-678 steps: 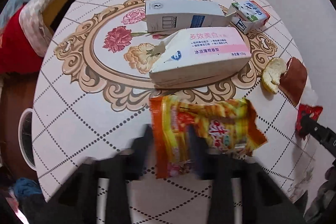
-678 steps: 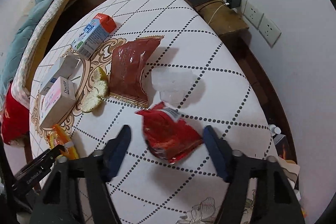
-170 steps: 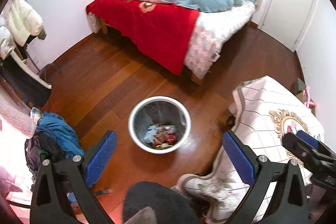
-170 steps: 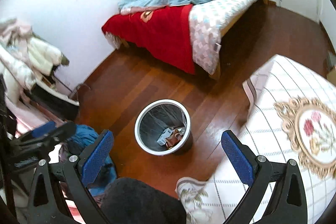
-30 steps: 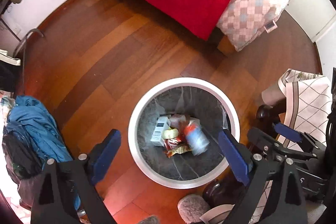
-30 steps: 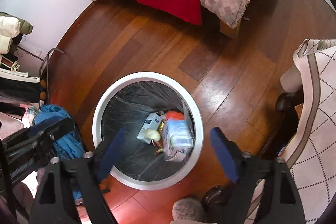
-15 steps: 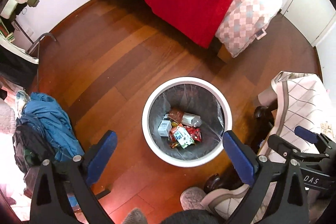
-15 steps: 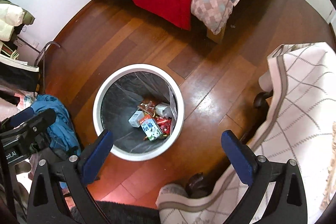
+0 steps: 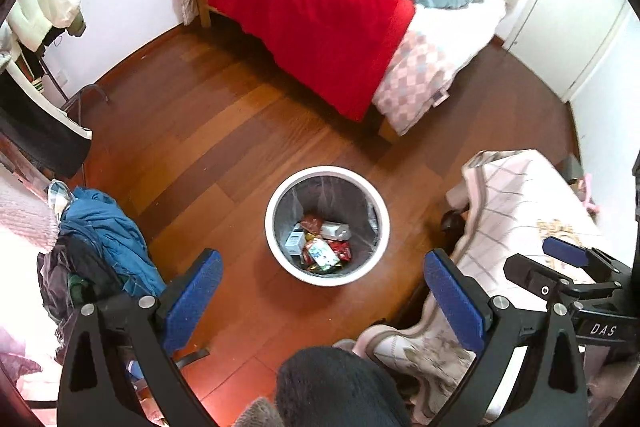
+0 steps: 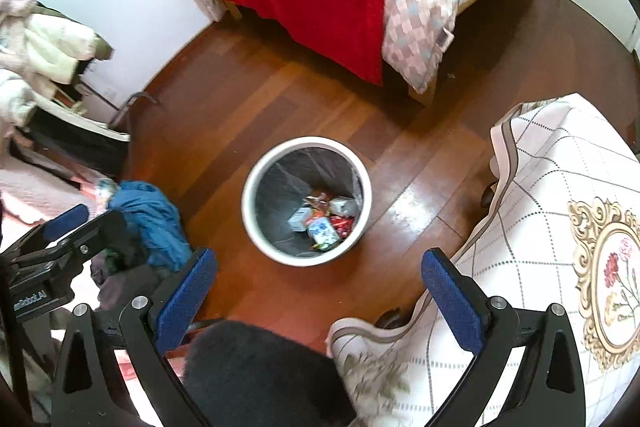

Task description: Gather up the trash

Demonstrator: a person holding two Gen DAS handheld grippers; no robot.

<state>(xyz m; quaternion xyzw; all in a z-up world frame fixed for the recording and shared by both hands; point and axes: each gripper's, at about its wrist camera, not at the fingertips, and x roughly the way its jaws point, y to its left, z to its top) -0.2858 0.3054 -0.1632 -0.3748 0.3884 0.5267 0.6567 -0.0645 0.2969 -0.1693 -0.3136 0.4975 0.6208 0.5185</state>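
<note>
Two grippers, both held high over the wooden floor (image 9: 208, 131) and pointing down at the bin (image 9: 327, 275). Left gripper (image 9: 324, 287): jaws spread wide, blue pads (image 9: 192, 295) far apart, nothing between them; the bin shows in the gap, just beyond the fingertips. Right gripper (image 10: 318, 285): same pose, jaws wide apart and empty, bin (image 10: 306, 255) framed between its pads (image 10: 186, 293).

Bin is round, white-rimmed, dark liner, standing on the floor between the bed (image 9: 320, 27) and the tabletop (image 10: 560, 227). Trash (image 9: 320, 247) lies at its bottom: a white carton, a small blue-and-white milk box, red wrappers, one brown packet, all heaped together.

Tabletop with checked cloth and flower medallion sits at right. Blue clothes pile (image 10: 148, 219) on the floor at left, near the bin but apart from it. Right gripper's body is visible at the right edge of the left view, beside the tabletop.
</note>
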